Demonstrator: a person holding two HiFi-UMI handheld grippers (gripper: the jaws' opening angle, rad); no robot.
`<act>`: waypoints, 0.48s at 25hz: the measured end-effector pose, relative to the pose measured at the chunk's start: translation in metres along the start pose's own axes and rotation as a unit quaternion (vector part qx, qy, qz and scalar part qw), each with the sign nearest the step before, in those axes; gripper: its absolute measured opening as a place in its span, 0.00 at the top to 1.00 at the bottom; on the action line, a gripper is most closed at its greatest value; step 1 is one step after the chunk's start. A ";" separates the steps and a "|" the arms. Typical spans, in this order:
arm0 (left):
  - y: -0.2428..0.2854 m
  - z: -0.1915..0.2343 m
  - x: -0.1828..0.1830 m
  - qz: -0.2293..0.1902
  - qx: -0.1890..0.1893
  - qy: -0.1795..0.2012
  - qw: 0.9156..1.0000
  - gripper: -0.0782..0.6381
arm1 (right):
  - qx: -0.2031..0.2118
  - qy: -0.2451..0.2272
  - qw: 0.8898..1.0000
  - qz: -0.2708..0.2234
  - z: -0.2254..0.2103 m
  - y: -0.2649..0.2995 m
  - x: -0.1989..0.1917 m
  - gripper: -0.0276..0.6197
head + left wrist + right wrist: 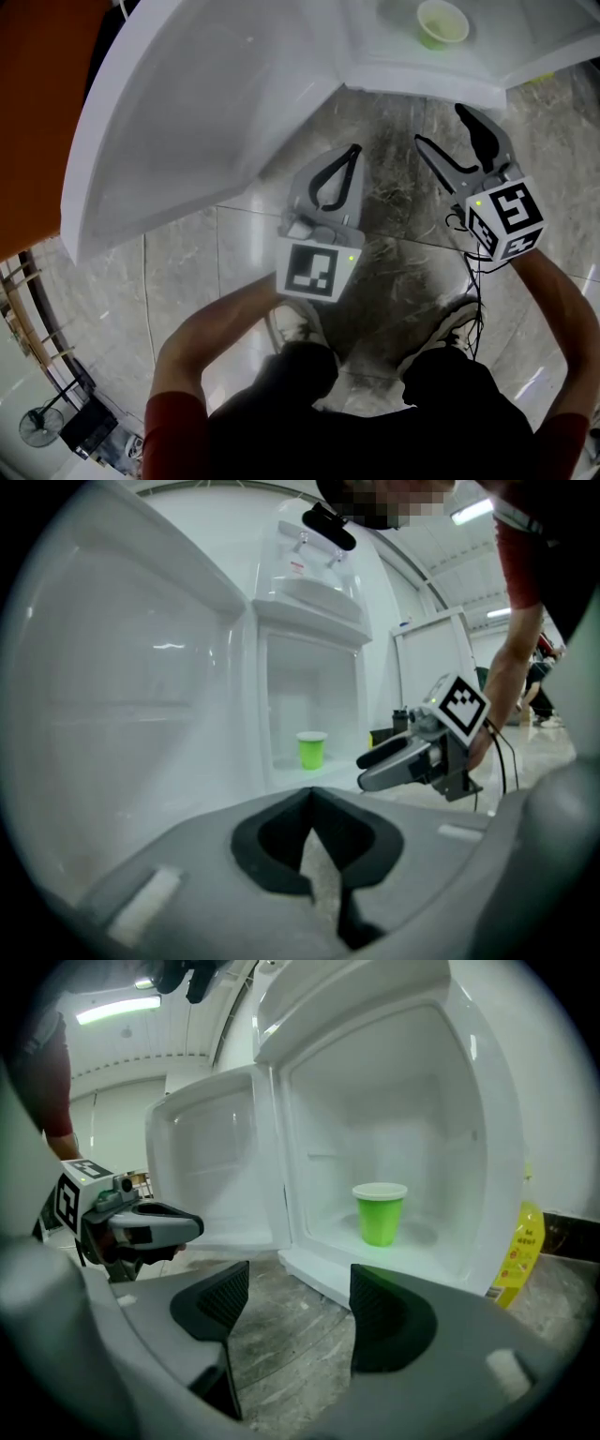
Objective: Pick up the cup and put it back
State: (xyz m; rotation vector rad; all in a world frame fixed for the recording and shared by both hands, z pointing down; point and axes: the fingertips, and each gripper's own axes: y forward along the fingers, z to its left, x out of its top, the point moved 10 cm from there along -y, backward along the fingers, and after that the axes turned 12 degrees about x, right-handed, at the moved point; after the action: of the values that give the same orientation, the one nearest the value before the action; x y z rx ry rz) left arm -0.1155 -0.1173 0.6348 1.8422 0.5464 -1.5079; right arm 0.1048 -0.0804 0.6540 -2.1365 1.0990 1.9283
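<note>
- In the head view we see both tongs over the stone floor [394, 234], in front of the open fridge [422, 80].
- The left gripper [355, 148] has its jaws drawn together, tips meeting, with nothing held. The right gripper [439, 125] has its jaws spread wide and holds nothing.
- The cup [380, 1213] is green and stands upright on the fridge's bottom, clear of the walls on every side. The head view gives us only its rim from above, at the top edge of the frame.
- Only the right gripper view shows us the yellow bottle [521, 1246], on the ground just beside the fridge's right outer wall.
- Only the head view shows us the person's shoes [295, 323], behind both grippers.
- The door [187, 112] stands swung out to the left, and the left gripper is near its lower edge.
- Bare floor lies between the right gripper's jaws and the fridge's front lip. We see the opening wide and unblocked ahead, with free room around the cup.
</note>
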 end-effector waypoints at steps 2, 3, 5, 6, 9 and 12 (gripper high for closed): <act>-0.001 0.000 0.001 -0.003 -0.002 0.007 1.000 0.89 | 0.008 -0.003 1.000 -0.001 0.006 -0.005 -0.004 0.46; -0.001 0.001 0.001 -0.004 -0.003 0.011 1.000 0.89 | 0.010 -0.004 1.000 -0.001 0.008 -0.008 -0.006 0.46; -0.003 0.001 0.001 -0.003 -0.005 0.015 1.000 0.89 | 0.014 0.000 1.000 0.001 0.013 -0.013 -0.009 0.46; -0.003 0.000 0.001 -0.001 -0.005 0.014 1.000 0.89 | 0.016 0.004 1.000 0.002 0.015 -0.016 -0.011 0.46; -0.005 0.000 0.000 -0.001 -0.007 0.019 1.000 0.89 | 0.018 0.004 1.000 0.002 0.023 -0.024 -0.015 0.46; -0.006 -0.001 -0.001 -0.002 -0.011 0.027 1.000 0.89 | 0.019 -0.009 1.000 -0.002 0.031 -0.030 -0.017 0.46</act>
State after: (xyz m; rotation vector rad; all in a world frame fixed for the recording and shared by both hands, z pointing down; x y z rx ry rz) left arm -0.1194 -0.1127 0.6340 1.8715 0.5909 -1.4528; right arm 0.0957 -0.0353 0.6501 -2.0972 1.1187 1.9051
